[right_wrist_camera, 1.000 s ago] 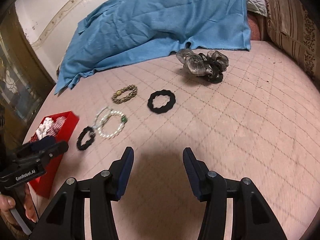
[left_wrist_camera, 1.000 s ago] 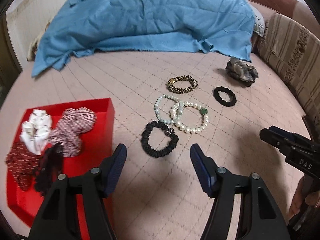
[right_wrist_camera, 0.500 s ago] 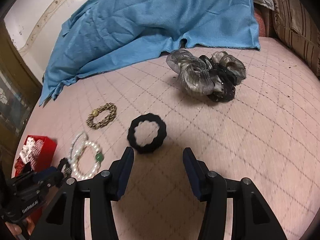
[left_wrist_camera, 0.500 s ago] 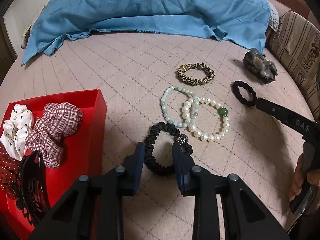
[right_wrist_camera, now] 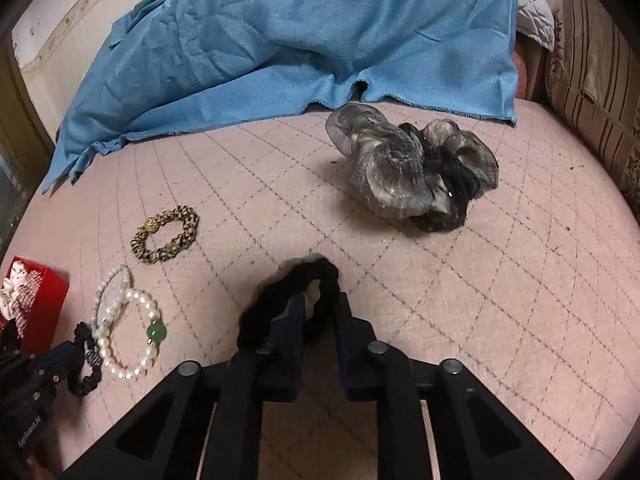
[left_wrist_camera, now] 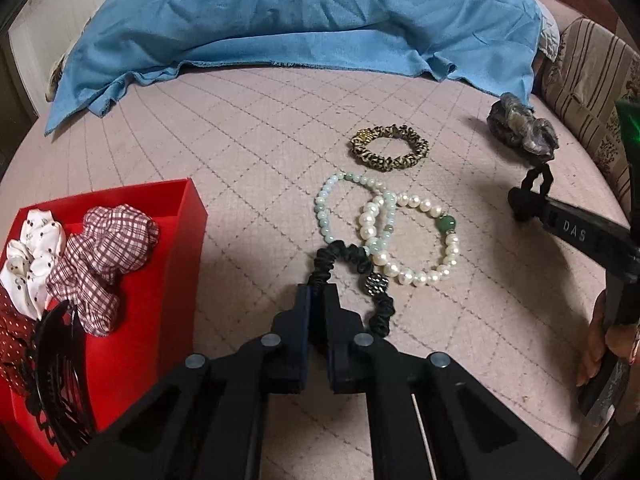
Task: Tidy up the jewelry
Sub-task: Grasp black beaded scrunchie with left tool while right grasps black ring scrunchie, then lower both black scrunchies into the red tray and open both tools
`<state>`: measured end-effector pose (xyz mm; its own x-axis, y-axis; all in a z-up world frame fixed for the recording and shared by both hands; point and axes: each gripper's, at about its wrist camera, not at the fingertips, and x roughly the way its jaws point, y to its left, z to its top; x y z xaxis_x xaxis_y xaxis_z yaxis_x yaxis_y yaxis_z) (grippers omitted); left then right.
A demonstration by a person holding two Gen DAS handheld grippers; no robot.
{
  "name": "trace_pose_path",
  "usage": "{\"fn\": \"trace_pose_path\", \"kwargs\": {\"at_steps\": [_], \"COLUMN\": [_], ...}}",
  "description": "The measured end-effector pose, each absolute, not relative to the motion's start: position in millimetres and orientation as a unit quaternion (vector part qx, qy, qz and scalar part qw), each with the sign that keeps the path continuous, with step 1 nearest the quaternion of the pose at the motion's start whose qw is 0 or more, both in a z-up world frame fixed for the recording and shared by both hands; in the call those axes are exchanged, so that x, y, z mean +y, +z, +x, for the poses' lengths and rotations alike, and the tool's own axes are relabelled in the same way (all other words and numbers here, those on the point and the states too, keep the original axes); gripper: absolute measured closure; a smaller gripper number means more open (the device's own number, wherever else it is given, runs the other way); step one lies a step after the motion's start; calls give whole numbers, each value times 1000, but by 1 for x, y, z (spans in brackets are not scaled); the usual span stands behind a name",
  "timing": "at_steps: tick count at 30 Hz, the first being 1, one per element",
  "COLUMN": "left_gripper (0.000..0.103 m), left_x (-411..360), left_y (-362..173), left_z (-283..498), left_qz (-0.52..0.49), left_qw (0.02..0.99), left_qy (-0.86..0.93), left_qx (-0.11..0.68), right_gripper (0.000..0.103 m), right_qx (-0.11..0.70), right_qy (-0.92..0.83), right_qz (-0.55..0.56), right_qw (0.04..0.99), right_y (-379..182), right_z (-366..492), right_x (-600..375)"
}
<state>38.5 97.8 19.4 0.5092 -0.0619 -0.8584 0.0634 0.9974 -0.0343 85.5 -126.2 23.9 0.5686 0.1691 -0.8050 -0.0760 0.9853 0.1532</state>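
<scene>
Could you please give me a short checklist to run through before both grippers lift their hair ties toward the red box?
1. Left gripper shut on the thin black scrunchie with a bead: ok.
2. Right gripper, jaws closing, black wavy hair ring between them: ok.
3. Black scrunchie free of the white pearl bracelet with a green bead: not ok, they touch or overlap.
4. Open red box has bare floor left: ok.
5. Leopard-print scrunchie and grey organza scrunchie lie apart from both grips: ok.

Left gripper [left_wrist_camera: 318, 304] clamped; right gripper [right_wrist_camera: 320, 312] fingers closing.
</scene>
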Motion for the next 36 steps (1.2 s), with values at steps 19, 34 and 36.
{"fn": "trace_pose_path", "kwargs": {"at_steps": [19, 34, 36], "left_gripper": [97, 97, 97], "left_x": [92, 175, 191], "left_y": [84, 133, 133], "left_z": [-29, -95, -101], "left_qz": [-45, -71, -73], "left_qw": [888, 915, 916], "left_qy": [-94, -40, -24], "left_qx": [448, 394, 393], "right_gripper": [95, 95, 95], "right_qx": [442, 420, 418], "right_qy": [106, 155, 166], "right_qz": [109, 91, 84], "right_qw": [884, 890, 889], "right_y": [53, 98, 104], "right_z": [11, -32, -36], "right_x": [-135, -87, -73]}}
